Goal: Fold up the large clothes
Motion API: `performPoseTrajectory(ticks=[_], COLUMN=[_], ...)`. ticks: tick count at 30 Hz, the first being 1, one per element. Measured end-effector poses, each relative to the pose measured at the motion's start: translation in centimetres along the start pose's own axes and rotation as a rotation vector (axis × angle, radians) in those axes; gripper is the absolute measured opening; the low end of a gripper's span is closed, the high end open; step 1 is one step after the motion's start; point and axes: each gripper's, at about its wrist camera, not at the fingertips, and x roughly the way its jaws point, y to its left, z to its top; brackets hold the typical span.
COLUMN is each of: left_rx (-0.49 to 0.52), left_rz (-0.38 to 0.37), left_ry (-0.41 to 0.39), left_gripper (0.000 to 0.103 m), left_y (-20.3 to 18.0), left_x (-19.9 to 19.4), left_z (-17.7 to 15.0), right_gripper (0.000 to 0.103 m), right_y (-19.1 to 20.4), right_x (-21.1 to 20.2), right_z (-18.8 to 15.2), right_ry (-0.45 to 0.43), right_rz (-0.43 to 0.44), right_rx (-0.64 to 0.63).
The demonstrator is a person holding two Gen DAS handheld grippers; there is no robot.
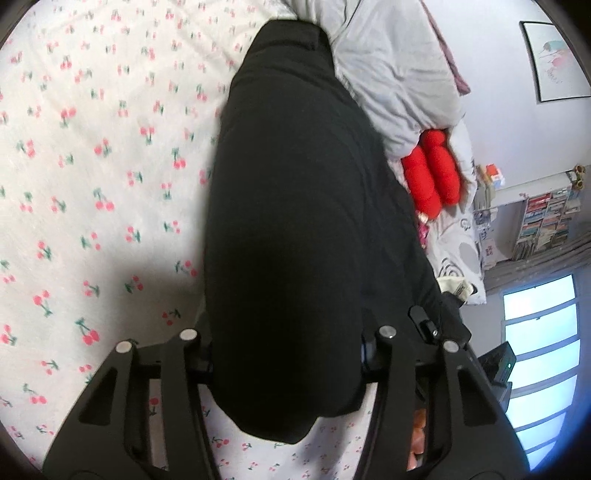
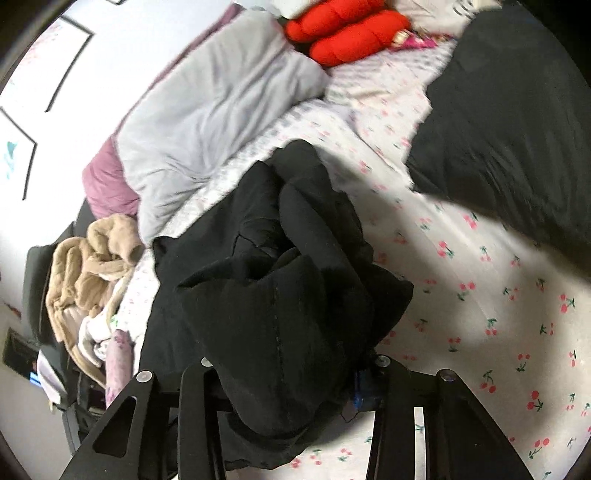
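Note:
A large black garment hangs from my left gripper, which is shut on its edge; the cloth drapes over the fingers and hides the tips. It stretches away across the cherry-print bed sheet. My right gripper is shut on a bunched part of the black garment, folds piled over the fingers. Another stretch of the black cloth lies at the upper right of the right wrist view.
A grey duvet and a red cushion lie at the head of the bed. A beige blanket is heaped at the bed's left edge. A bookshelf and a window are beyond the bed.

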Motion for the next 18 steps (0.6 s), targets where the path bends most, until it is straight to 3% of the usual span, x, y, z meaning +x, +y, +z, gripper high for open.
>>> performPoseTrajectory(ticks=[8,15,18], left_rx=[0.05,0.122,0.121], left_rz=[-0.021,0.009,-0.007], left_ry=[-0.131,-0.205,-0.213], left_gripper=[0.051,0.05,0.049], left_y=[-2.0,-3.2,-3.2], left_x=[-4.6,-6.5,-7.0], left_z=[1.1,1.2,1.6], right_gripper=[0.037,0.036,0.036], right_y=[7.5,11.9,12.4], right_x=[-3.1,-4.0,-4.0], right_z=[-1.5,-3.7,-3.5], right_ry=[-0.163,-0.233,-0.219], right_rz=[-0.061,-0.122,-0.095], right_rx=[-0.31,-0.498,-0.505])
